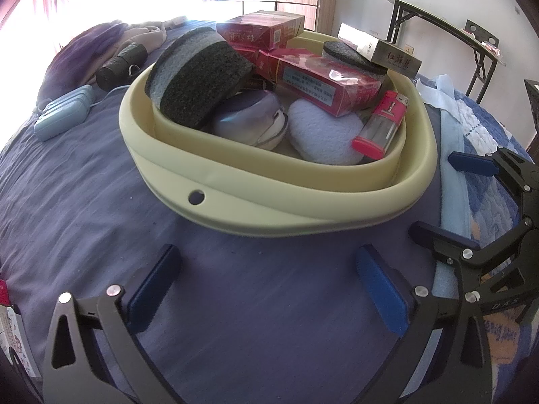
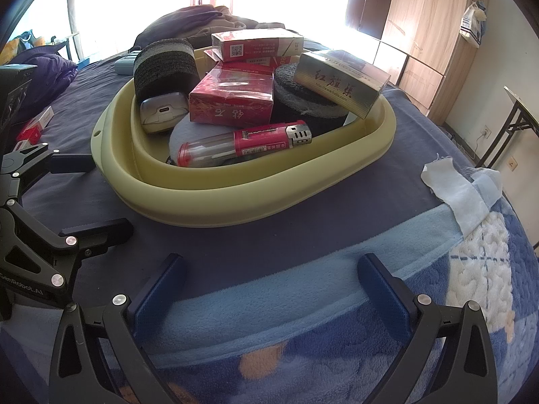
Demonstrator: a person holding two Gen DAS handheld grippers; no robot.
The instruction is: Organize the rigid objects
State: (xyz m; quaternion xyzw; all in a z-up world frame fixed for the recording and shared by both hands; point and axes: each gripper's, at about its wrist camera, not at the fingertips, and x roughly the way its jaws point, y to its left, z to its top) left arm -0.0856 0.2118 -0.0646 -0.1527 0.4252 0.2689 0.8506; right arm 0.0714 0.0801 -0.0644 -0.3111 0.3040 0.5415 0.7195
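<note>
Both claws, left (image 1: pixel 266 289) and right (image 2: pixel 269 289), wide open, empty, just short of the filled basin (image 1: pixel 235 202).

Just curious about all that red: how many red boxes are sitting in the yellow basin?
3 visible: one on top at the back, one under it, mostly covered, and a large one in the middle. The pile may hide more.

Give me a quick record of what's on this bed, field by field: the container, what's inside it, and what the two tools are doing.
container: yellow-green basin on the purple bedsheet
contents: red lighter, red boxes, gold box, dark scrub pads, silver case
left hand-held gripper: open, empty, before the basin
right hand-held gripper: open, empty, over the blue blanket
outside basin: light blue case
</note>
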